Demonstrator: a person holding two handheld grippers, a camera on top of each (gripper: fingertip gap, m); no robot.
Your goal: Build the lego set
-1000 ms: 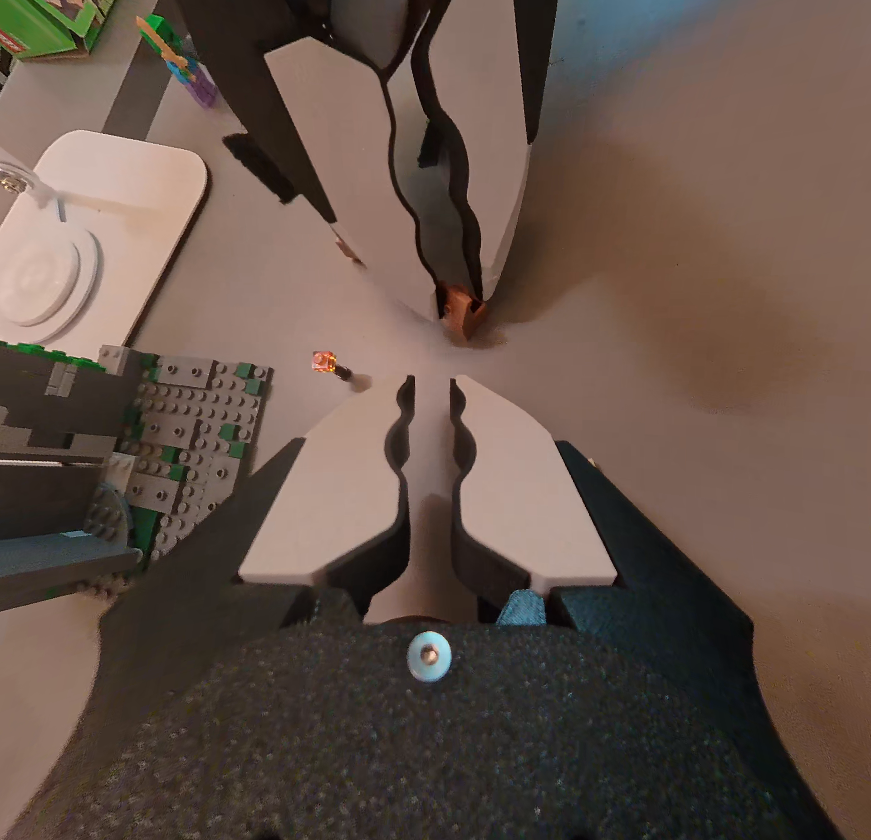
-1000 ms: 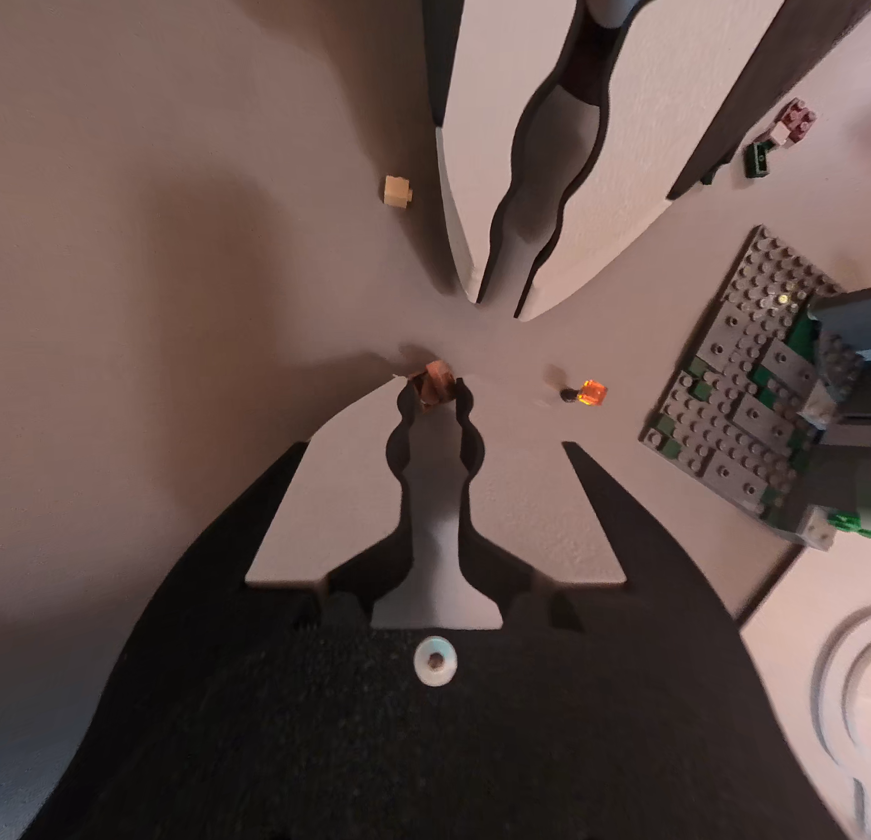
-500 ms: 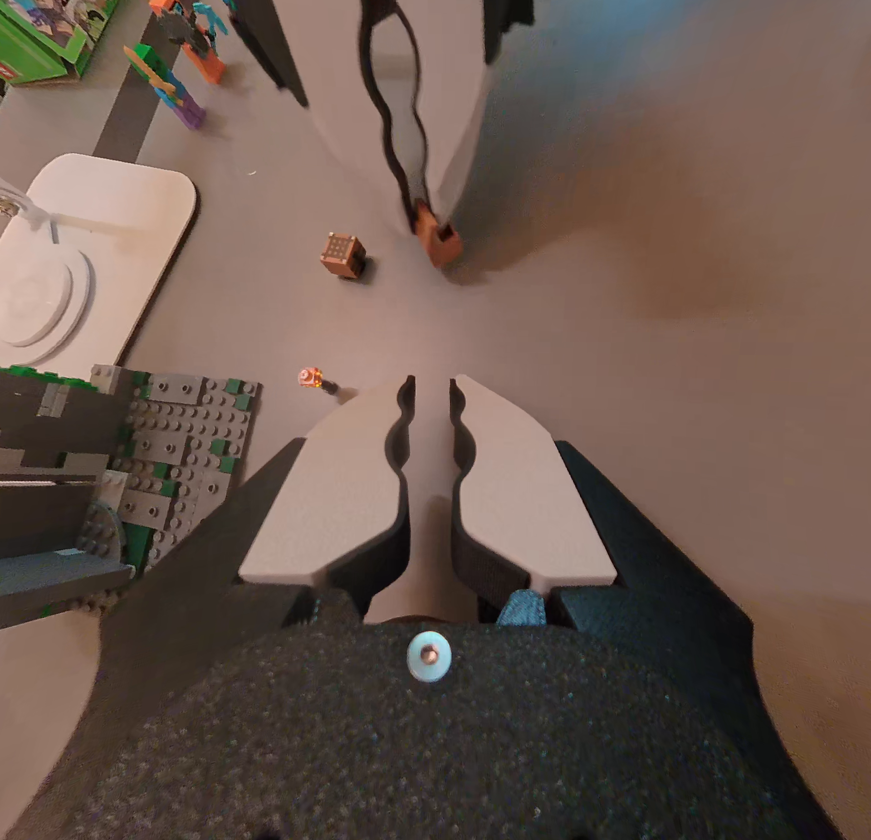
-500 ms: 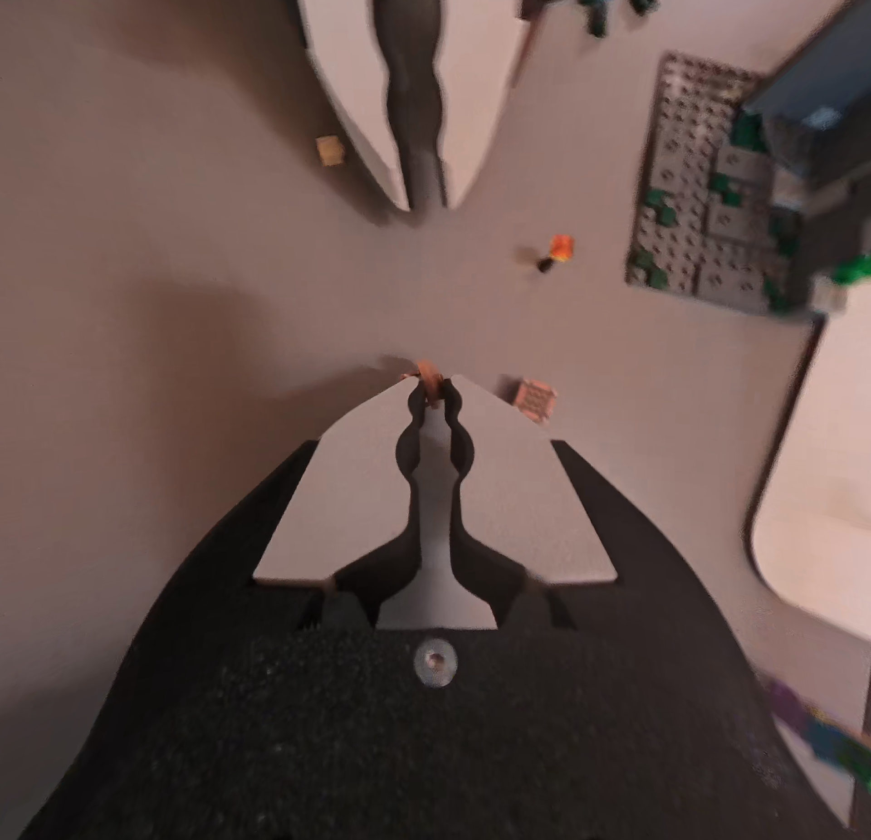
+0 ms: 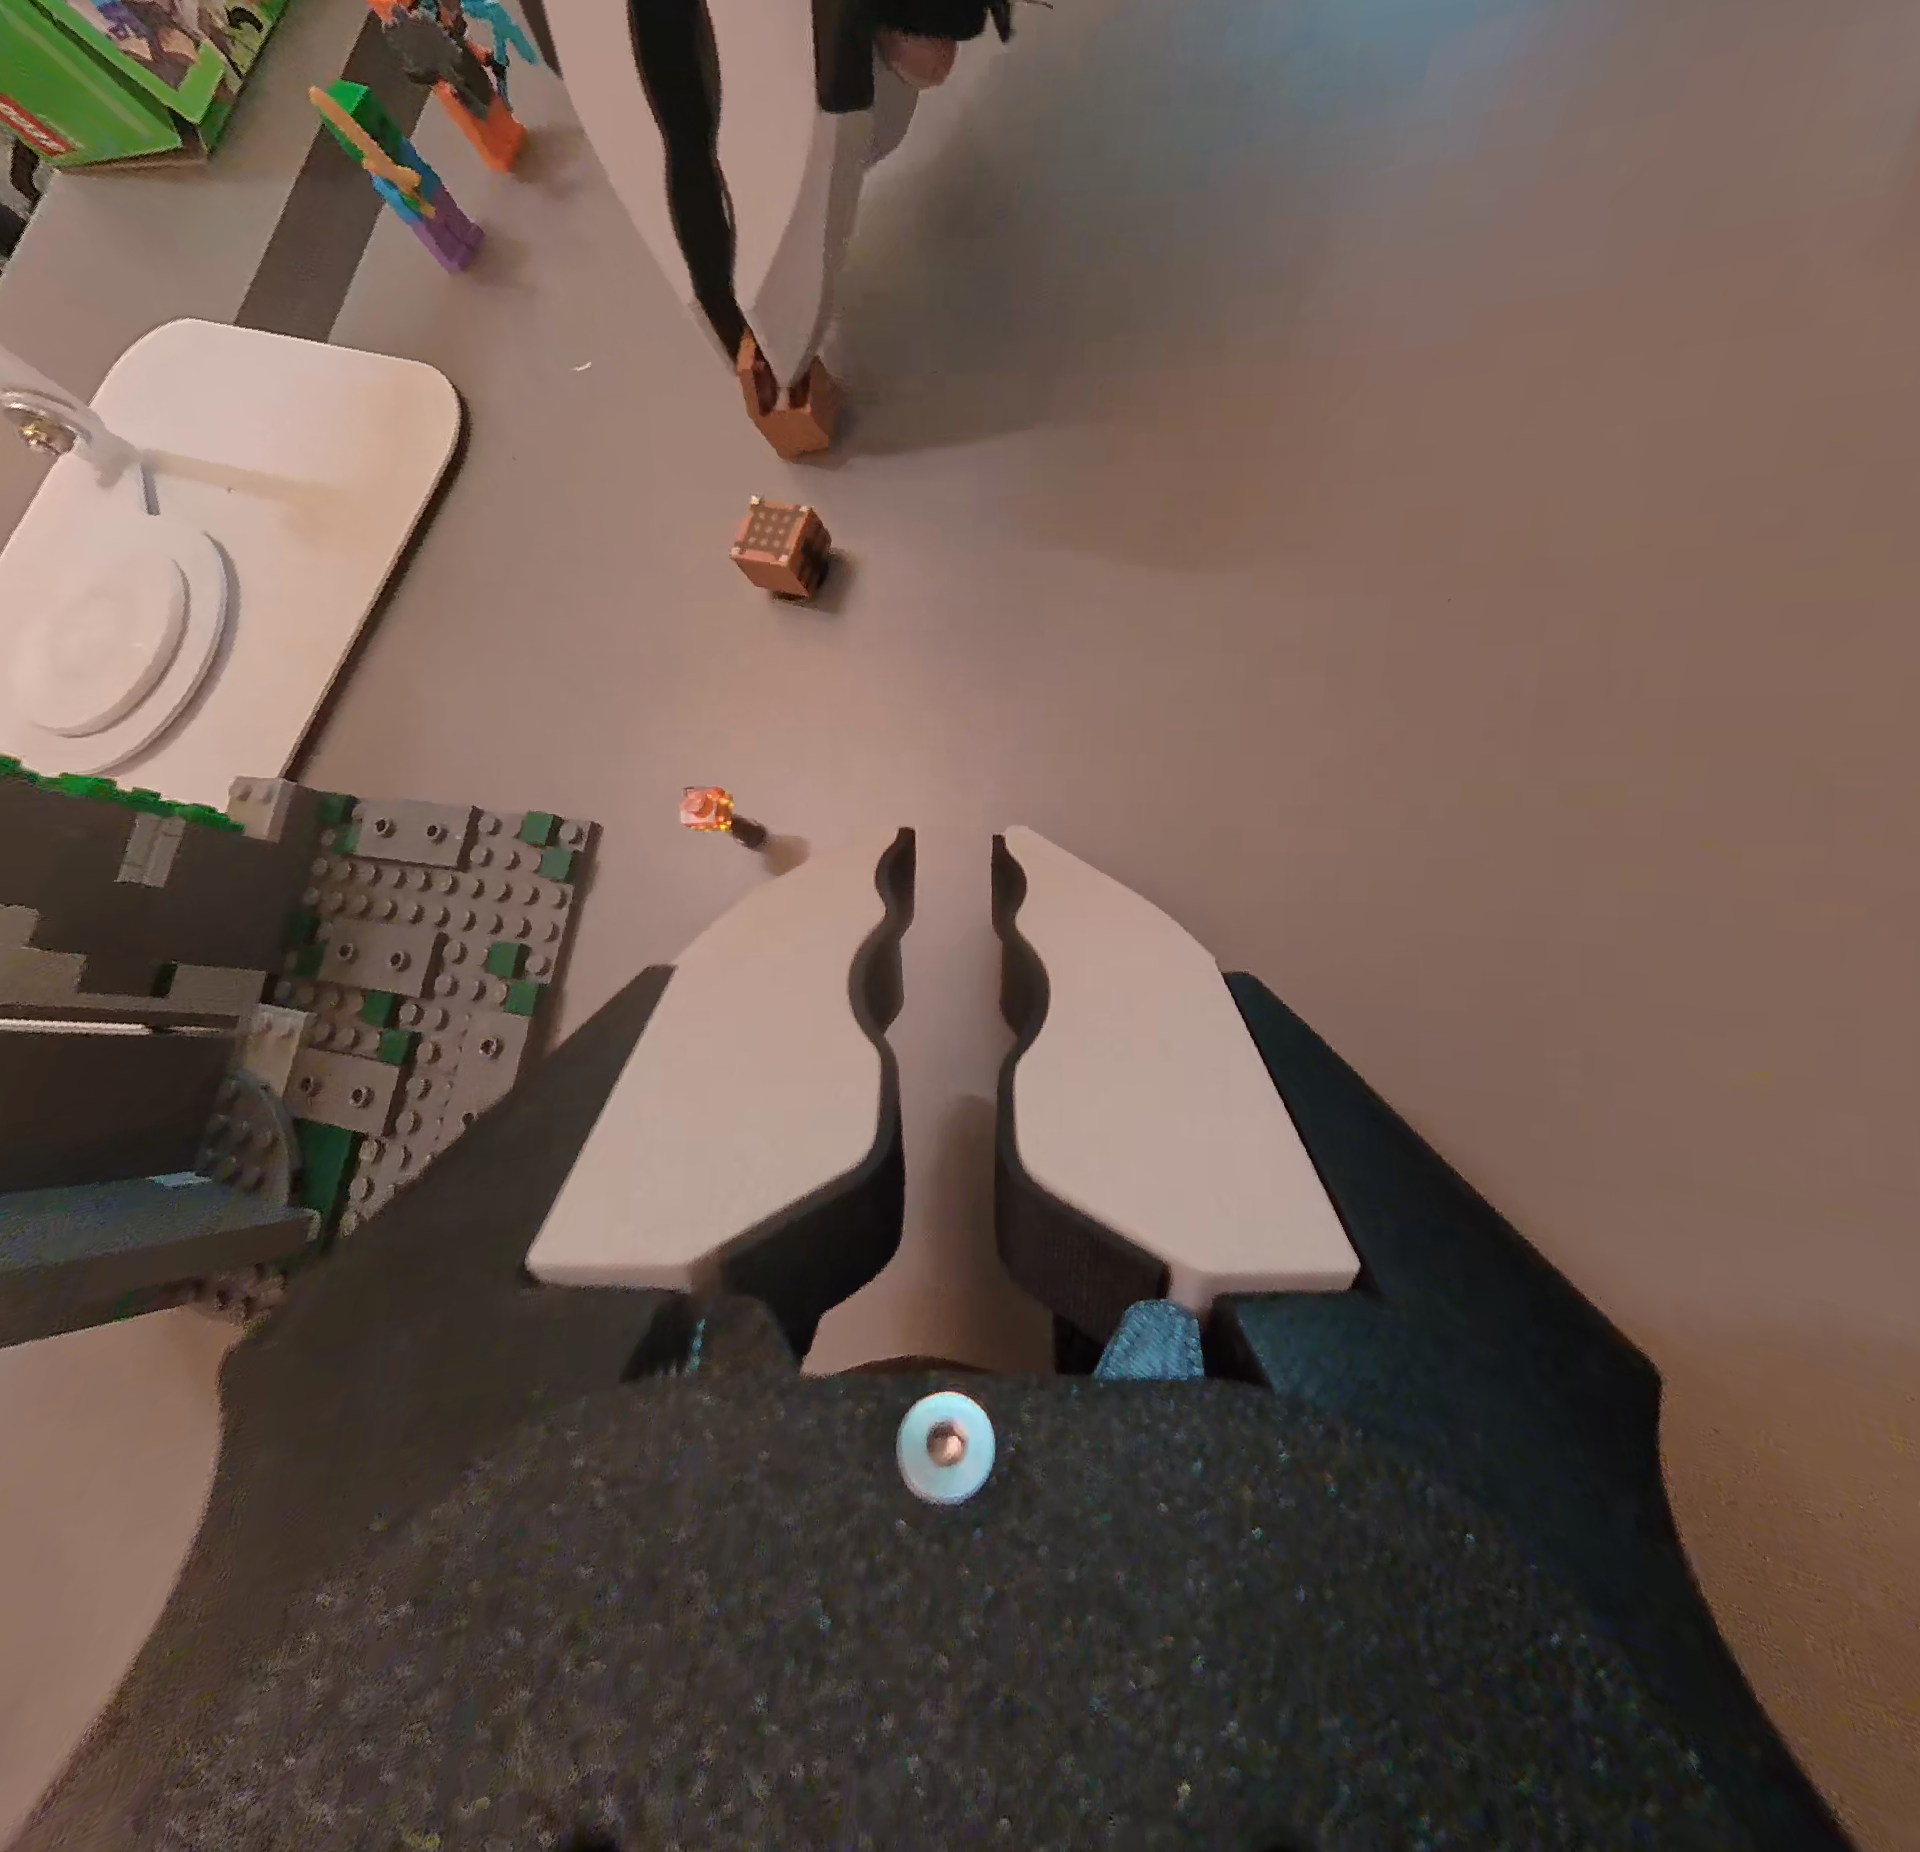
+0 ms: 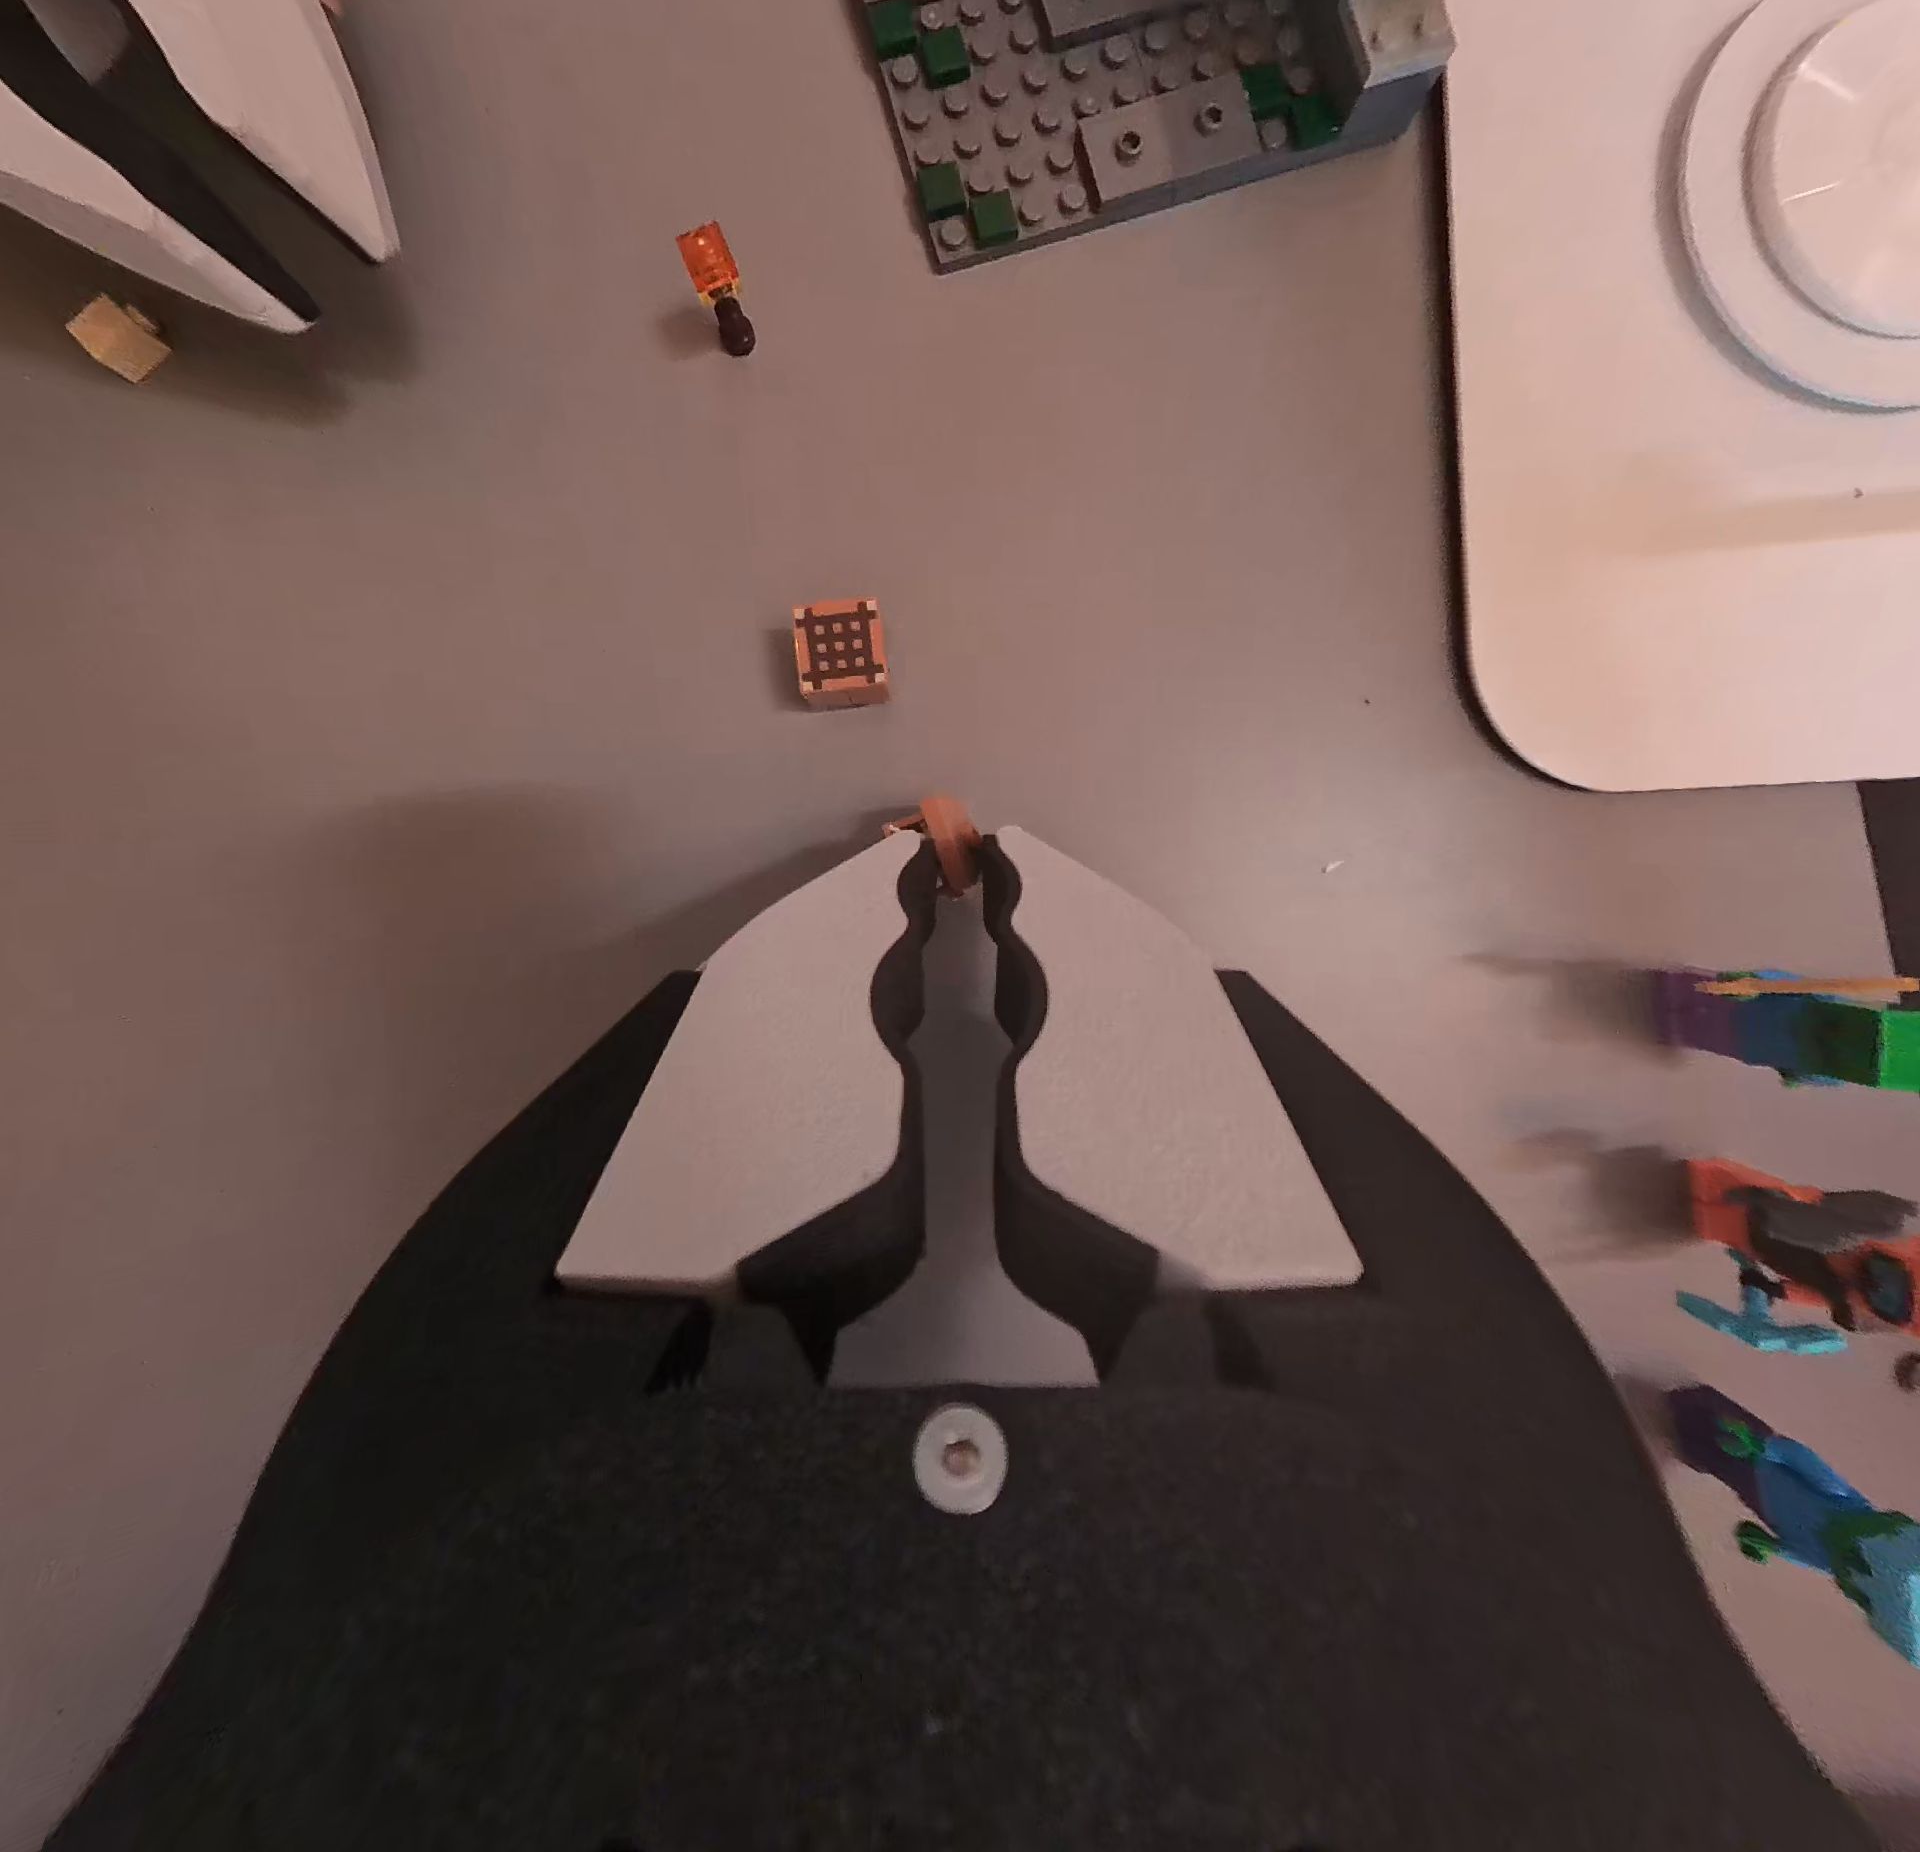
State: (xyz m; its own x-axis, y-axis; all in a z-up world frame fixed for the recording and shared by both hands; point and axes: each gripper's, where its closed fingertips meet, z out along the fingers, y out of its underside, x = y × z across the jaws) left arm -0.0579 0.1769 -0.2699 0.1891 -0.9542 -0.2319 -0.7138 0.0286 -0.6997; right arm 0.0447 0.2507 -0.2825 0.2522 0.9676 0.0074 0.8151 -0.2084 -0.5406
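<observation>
Pinching brown brick [image 6: 948, 846] at tips: right claw [image 6: 951, 852] | left claw [image 5: 953, 846] empty, slightly apart

tan cube [image 6: 840, 653] with black grid top, translucent orange torch [image 6: 715, 279]

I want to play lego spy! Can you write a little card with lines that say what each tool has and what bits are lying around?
right tool: shut on small brown piece
left tool: open, holds nothing
patterned brown cube: on table, ahead of the right tool
orange torch piece: lying by grey studded plate
tan brick: near left tool's tip
figures: by green box
</observation>
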